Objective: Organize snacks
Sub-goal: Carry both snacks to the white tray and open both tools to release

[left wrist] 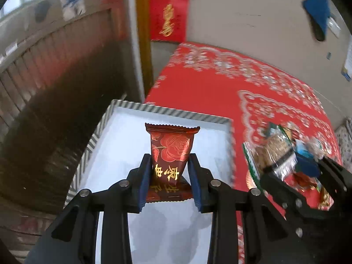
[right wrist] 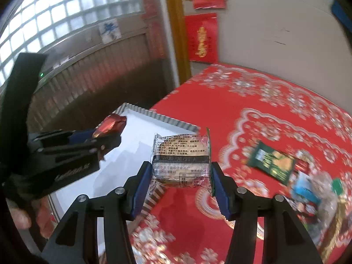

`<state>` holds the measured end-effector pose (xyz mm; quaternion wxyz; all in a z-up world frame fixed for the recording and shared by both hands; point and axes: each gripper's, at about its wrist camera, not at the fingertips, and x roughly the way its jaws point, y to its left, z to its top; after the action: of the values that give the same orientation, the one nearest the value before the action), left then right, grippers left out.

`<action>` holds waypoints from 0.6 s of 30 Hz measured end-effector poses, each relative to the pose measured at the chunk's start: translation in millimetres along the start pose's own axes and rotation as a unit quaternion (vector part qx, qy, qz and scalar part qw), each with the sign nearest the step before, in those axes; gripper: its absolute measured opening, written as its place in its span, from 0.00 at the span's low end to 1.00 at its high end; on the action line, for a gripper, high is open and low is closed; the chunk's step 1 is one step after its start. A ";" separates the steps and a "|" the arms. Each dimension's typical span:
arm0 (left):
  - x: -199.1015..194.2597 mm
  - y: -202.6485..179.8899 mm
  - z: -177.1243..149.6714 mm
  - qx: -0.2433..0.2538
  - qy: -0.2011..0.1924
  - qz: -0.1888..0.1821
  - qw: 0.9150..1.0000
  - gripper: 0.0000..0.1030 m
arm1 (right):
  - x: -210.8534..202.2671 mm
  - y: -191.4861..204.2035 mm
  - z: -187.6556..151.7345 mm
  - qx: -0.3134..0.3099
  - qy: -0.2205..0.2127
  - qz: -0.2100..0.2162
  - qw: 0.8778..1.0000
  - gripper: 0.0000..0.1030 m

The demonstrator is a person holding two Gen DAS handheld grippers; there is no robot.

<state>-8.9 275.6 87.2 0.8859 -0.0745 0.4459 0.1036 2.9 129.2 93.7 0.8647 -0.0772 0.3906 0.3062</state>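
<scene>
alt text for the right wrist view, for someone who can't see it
The right claw grips a clear-wrapped pastry packet above a red patterned tablecloth. At left, the left claw holds a dark red snack over a white tray; more snacks lie at right.

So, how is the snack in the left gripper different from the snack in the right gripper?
The left snack has a dark red opaque wrapper with a gold rose; the right snack has a clear wrapper with black print, its contents showing. The left snack is narrow and pinched at its middle; the right snack is wider and fills a wider gap. The left snack hangs over the white tray; the right snack is at the tray's edge. Both are held in the air.
</scene>
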 end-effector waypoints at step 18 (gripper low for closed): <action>75.8 41.4 7.5 -0.044 0.064 0.041 0.996 0.30 | 115.8 41.9 20.3 -0.061 0.088 0.001 0.994 0.54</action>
<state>30.5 326.2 28.9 0.8463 -0.1012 0.4996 0.1545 49.7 224.6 28.3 0.8203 -0.1562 0.4459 0.3224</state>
